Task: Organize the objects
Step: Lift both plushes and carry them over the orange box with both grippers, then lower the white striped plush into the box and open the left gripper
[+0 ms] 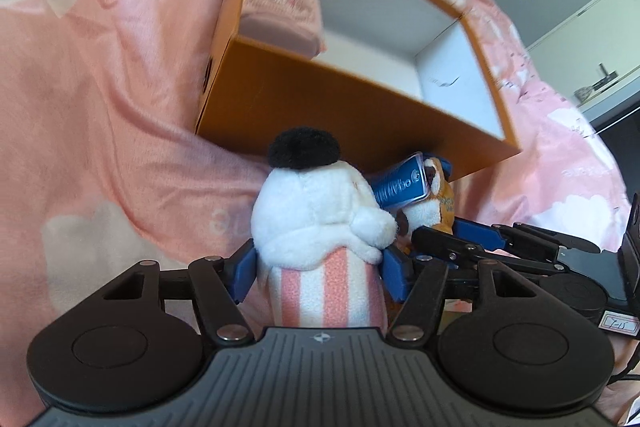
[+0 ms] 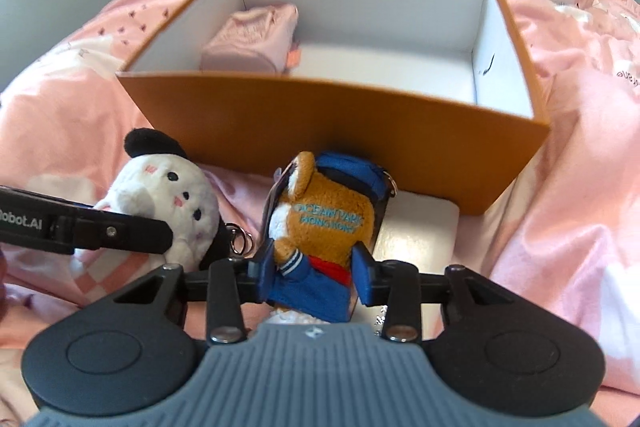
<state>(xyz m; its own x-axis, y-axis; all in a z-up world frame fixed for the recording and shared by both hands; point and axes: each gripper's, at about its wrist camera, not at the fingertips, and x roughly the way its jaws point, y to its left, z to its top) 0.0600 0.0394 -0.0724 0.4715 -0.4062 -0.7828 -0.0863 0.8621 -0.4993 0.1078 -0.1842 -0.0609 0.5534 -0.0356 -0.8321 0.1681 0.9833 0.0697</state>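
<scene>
Pink bedspread [image 2: 580, 115] underneath. We keep left gripper [image 1: 316, 263] clamped on white plush [image 1: 312, 215], right gripper [image 2: 316, 263] clamped on brown plush [image 2: 324, 215]; lift clear over near wall of orange box [image 2: 320, 115].

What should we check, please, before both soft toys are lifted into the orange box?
1. Left gripper closed on the white toy: ok, pads press its striped body.
2. Right gripper closed on the brown bear: ok.
3. Free space in the orange box: ok, only a folded pink cloth on its left side.
4. Toys clear of each other: cannot tell, they sit close.
5. Bear's plastic sleeve free of the white pad beneath it: cannot tell.
</scene>
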